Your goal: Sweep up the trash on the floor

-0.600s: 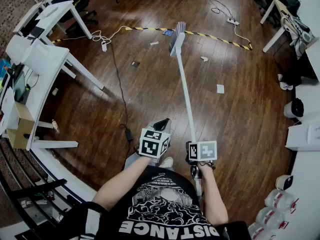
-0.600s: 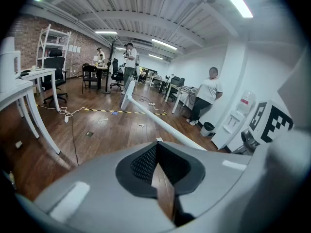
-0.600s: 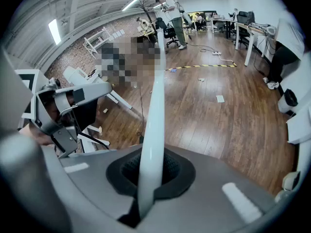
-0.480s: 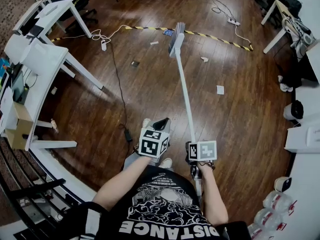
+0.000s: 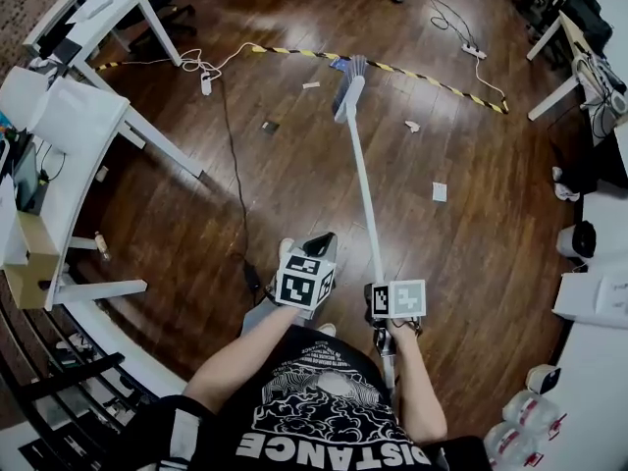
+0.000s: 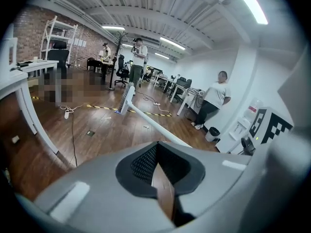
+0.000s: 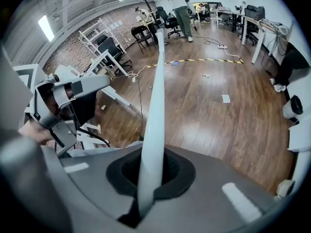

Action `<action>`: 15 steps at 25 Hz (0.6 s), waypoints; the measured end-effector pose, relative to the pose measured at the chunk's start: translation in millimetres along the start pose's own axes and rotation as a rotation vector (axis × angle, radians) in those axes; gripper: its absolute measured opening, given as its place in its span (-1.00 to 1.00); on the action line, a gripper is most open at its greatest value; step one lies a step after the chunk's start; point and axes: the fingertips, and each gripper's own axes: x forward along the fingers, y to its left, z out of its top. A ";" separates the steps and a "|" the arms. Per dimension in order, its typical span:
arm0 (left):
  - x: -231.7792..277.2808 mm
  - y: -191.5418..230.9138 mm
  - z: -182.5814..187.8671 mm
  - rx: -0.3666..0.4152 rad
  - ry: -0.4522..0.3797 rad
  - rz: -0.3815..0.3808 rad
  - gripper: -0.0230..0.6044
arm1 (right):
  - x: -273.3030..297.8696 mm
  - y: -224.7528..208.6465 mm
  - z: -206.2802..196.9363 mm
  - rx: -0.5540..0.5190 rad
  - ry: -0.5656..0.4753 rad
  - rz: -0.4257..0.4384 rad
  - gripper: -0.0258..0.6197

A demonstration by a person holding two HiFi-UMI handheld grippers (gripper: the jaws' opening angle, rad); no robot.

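Wood-plank floor (image 5: 294,194), with trash scattered over the upper half of the head view: white paper square (image 5: 439,192) right of centre, crumpled bit (image 5: 413,126) above it, small white scrap (image 5: 311,85) and dark square piece (image 5: 268,126) toward upper centre-left. Right gripper (image 5: 381,307) sits low centre, fingers clenched on the top end of the broom handle (image 5: 361,184); the right gripper view shows the pale pole running out between them. The grip is high on the pole, presumably for reach: the broom head (image 5: 348,81) lands far out at upper centre, beside the striped tape (image 5: 412,74) and near the small white scrap. Left gripper (image 5: 319,243) is just left of the handle, apart from it; its fingers are closed together on nothing, only a sliver of floor showing between. Judgement: a one-handed reach, with the left gripper free to steady the pole for the pull-back. No scrap is gathered into a pile yet
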 end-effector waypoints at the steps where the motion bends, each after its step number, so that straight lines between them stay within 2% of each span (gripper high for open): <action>1: 4.5 9.1 5.4 -0.008 0.004 0.002 -0.91 | 4.3 1.9 9.1 0.002 0.009 0.001 -0.92; 9: 37.7 87.2 54.0 -0.065 0.023 0.017 -0.91 | 42.3 20.1 83.0 0.026 0.101 0.017 -0.92; 15: 55.8 142.6 87.5 -0.096 0.014 0.033 -0.91 | 73.3 29.9 131.7 0.004 0.175 0.019 -0.92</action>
